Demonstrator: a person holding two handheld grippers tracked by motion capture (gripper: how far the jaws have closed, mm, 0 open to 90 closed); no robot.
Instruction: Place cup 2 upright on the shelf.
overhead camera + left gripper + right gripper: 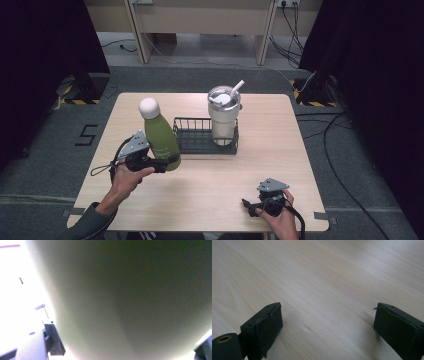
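My left hand-held gripper [162, 164] is clamped low on the green bottle [161, 136], jaws at its base. The bottle's long axis tilts, white cap toward 11 o'clock, body just left of the wire basket [200, 145]. The basket lies at 3 o'clock from the bottle; the tumbler [223, 117] stands in its right end. My right hand-held gripper [327, 320] rests on the table [270, 150], jaws apart, holding nothing, well away at 5 o'clock.

Green bottle [161, 136] with white rounded cap, tilted, cap leaned to the left, lower body clamped in left gripper [165, 164], positioned just left of wire basket [200, 145], above table [210, 185].
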